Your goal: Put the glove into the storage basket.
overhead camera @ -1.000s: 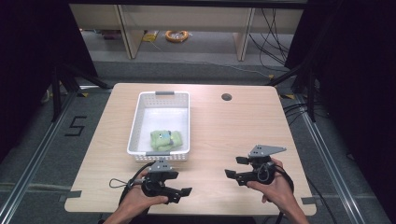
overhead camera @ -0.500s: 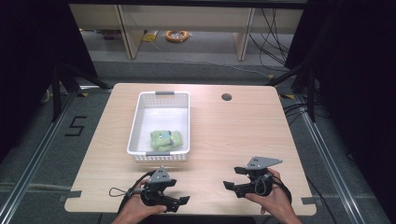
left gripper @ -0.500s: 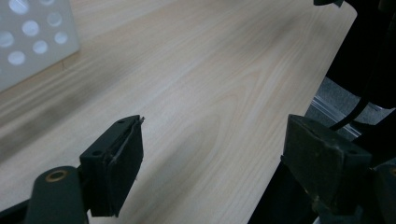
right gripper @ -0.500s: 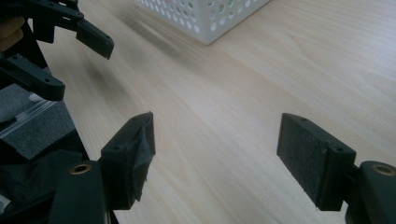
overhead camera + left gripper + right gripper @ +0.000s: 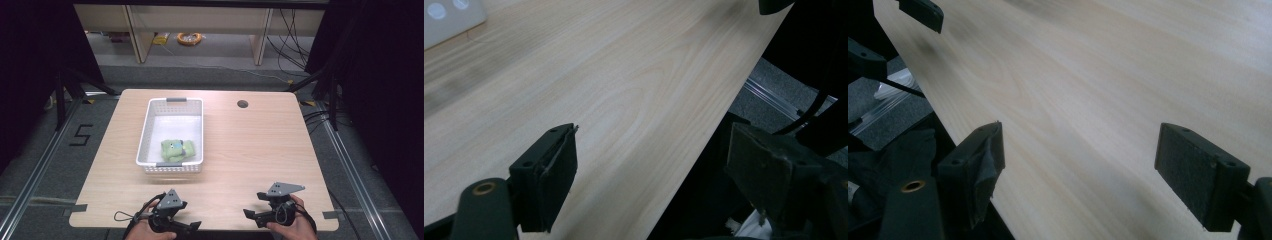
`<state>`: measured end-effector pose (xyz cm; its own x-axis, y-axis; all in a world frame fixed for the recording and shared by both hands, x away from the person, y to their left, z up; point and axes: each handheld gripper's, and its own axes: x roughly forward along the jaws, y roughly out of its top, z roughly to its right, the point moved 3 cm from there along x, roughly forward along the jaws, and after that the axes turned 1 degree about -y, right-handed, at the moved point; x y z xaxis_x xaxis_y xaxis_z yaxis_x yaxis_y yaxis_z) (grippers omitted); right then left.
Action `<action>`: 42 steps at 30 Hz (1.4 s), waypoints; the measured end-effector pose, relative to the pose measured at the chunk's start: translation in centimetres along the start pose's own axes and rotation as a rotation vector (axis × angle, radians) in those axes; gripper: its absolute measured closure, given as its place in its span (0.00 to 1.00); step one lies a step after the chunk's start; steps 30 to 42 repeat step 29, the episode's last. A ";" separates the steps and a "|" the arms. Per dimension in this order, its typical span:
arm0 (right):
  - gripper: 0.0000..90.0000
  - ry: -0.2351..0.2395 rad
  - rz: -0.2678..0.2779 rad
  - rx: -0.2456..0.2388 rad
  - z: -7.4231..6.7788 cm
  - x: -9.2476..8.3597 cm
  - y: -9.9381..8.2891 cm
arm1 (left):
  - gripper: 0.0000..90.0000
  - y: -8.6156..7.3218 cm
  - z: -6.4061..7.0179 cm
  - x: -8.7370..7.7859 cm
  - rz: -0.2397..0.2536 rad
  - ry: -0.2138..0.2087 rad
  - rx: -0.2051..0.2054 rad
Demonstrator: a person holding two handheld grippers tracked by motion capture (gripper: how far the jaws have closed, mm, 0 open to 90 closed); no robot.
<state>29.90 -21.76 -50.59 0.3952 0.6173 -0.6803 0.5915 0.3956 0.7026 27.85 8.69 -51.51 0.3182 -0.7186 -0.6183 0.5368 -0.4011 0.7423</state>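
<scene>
Both tools, the left tool [image 5: 192, 226] and right tool [image 5: 249, 214], have been pulled back to the desk's [image 5: 250, 150] near edge, jaws wide apart, nothing held. The green soft toy [image 5: 176, 149] is left in the white basket [image 5: 145, 135]; the job looks finished.

A lab-style recording bay, not a home or shop.

A bare light-wood desk [image 5: 240, 150] with a round cable hole [image 5: 242, 104] stood alone on grey carpeted floor [image 5: 50, 165], hemmed by black curtains [image 5: 380, 75] on both sides. Metal floor rails [image 5: 350, 160] ran along each side of it, and a "5" marked in black tape [image 5: 80, 135] sat on the floor to the left. Loose black cables [image 5: 295, 25] and a coiled orange cord [image 5: 189, 38] lay by plain wooden shelving [image 5: 200, 20] at the back.
</scene>
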 end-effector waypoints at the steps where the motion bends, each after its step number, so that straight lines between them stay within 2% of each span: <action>1: 0.23 -0.012 -0.008 -0.019 0.1 -0.1 -0.3 | 0.22 -0.2 -0.1 -0.2 -0.024 0.012 0.013; 2: 0.23 -0.011 -0.008 -0.019 0.1 0.0 -0.5 | 0.22 -0.2 0.2 -0.1 -0.005 0.003 0.001; 4: 0.23 -0.017 -0.019 -0.018 0.0 -0.2 -0.9 | 0.22 -0.4 0.1 -0.1 -0.007 0.000 0.006; 5: 0.23 -0.005 -0.015 -0.010 -0.1 -0.1 -1.1 | 0.22 -0.4 0.0 -0.1 -0.016 0.007 0.014; 6: 0.23 -0.014 -0.022 -0.013 -0.2 -0.2 -1.3 | 0.22 -0.4 0.1 -0.1 -0.006 0.008 -0.013; 7: 0.23 -0.022 -0.020 -0.018 -0.1 -0.2 -1.4 | 0.22 -0.4 -0.1 -0.2 0.000 0.011 0.004; 9: 0.22 -0.025 -0.034 -0.027 0.0 -0.2 -1.7 | 0.22 -0.3 -0.1 -0.2 0.010 0.012 -0.014; 10: 0.22 -0.031 -0.030 -0.028 0.1 -0.1 -1.7 | 0.22 -0.3 -0.3 -0.2 0.015 0.022 0.007; 11: 0.22 -0.024 -0.034 -0.014 0.0 -0.1 -1.7 | 0.22 -0.3 -0.3 -0.2 0.014 0.021 -0.019; 12: 0.22 -0.026 -0.040 -0.020 0.1 -0.1 -1.7 | 0.22 -0.3 -0.4 -0.3 0.009 0.024 -0.001; 15: 0.22 -0.045 -0.035 -0.027 0.1 -0.1 -1.8 | 0.22 -0.3 -0.6 -0.3 0.008 0.028 -0.001; 16: 0.22 -0.044 -0.035 -0.032 0.1 -0.1 -1.8 | 0.22 -0.3 -0.6 -0.3 0.008 0.028 -0.001; 17: 0.22 -0.024 -0.029 -0.040 0.1 0.1 -1.7 | 0.22 -0.3 -0.5 -0.3 0.010 0.023 -0.002; 19: 0.22 -0.038 -0.042 -0.030 -0.1 0.0 -1.7 | 0.22 -0.3 -0.5 -0.2 0.012 0.022 0.000; 22: 0.22 -0.029 -0.041 -0.042 0.0 0.0 -1.7 | 0.22 -0.4 -0.6 -0.3 0.002 0.021 0.007; 24: 0.22 -0.042 -0.041 -0.026 0.0 -0.1 -1.7 | 0.22 -0.4 -0.5 -0.2 0.011 0.027 -0.020; 28: 0.21 -0.042 -0.033 -0.041 0.1 0.0 -1.7 | 0.22 -0.3 -0.9 -0.3 -0.002 0.039 0.004; 29: 0.21 -0.016 -0.040 -0.051 0.2 0.1 -1.7 | 0.22 -0.4 -0.7 -0.2 0.009 0.036 -0.028; 42: 0.21 -0.016 -0.040 -0.051 0.2 0.1 -1.7 | 0.22 -0.4 -0.7 -0.2 0.009 0.036 -0.028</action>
